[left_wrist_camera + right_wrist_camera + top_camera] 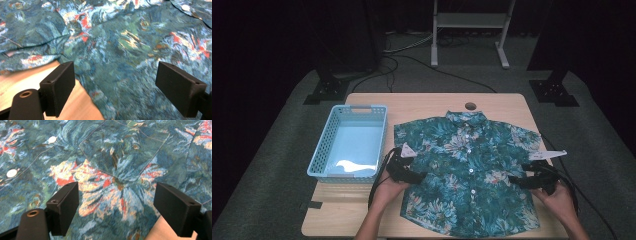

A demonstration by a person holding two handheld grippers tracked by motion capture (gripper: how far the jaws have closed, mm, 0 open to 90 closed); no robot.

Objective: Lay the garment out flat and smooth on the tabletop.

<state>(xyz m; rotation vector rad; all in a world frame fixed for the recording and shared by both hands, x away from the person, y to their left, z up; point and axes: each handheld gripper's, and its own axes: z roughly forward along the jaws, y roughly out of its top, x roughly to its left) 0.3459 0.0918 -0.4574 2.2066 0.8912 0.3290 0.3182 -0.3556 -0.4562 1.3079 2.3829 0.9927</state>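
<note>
A teal floral short-sleeved shirt [467,170] lies flat and buttoned on the wooden table [422,102], collar toward the far side. My left gripper [414,176] sits at the shirt's left side edge below the sleeve, jaws open; in the left gripper view the cloth [120,57] lies beneath and between the jaws, with bare table at lower left. My right gripper [518,180] is at the shirt's right side edge, also open; the right gripper view shows the chest pocket [125,150] and white buttons [52,139] ahead of the jaws.
A light blue plastic basket [349,142] stands on the table left of the shirt, close to my left hand. A round hole [470,106] sits near the table's far edge. Black stands and cables are on the floor beyond.
</note>
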